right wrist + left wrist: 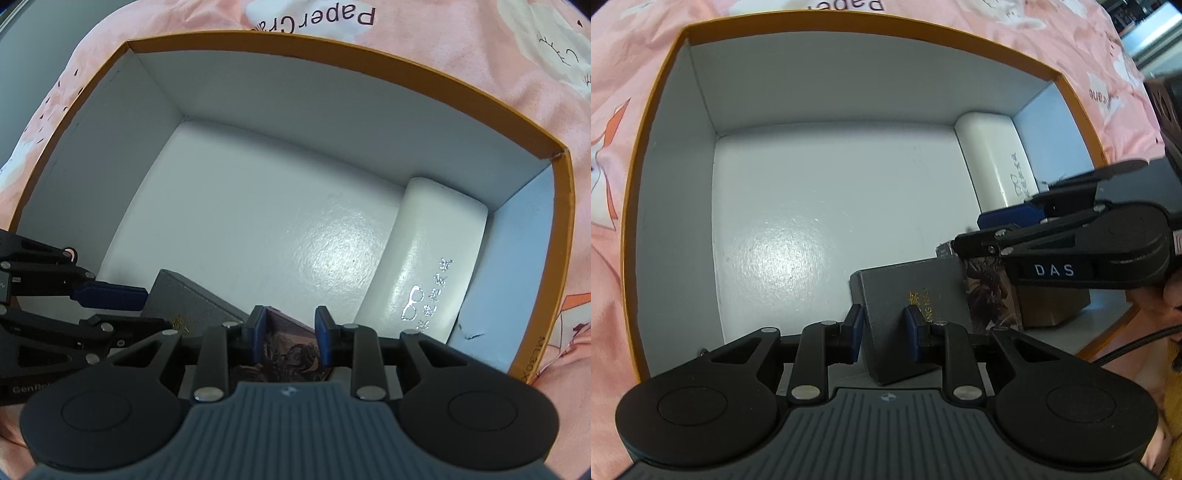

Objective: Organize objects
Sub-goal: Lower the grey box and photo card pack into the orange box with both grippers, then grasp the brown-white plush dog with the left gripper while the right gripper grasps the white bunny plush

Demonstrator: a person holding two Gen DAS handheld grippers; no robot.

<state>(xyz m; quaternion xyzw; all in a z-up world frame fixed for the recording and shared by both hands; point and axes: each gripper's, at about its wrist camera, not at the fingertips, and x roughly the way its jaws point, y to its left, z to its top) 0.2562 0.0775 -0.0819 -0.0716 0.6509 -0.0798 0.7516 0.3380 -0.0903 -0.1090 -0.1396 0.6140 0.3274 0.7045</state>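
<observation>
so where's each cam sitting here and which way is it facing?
Left wrist: on the left tongs, facing steeply down into the orange-rimmed box; own blue pads straddle the grey box; right tongs enter from the right.
Right wrist: on the right tongs, also facing down into the box; pads on the illustrated box; left tongs enter from the left.
Shared: box, white glasses case, grey box, pink cloth.

I see an orange-rimmed box (653,122) with a white inside; a glossy white case (424,266) with silver glasses print; a grey book (905,306) with gold lettering; a dark illustrated book (288,354); a pink cloth (461,55) with white figures.
</observation>
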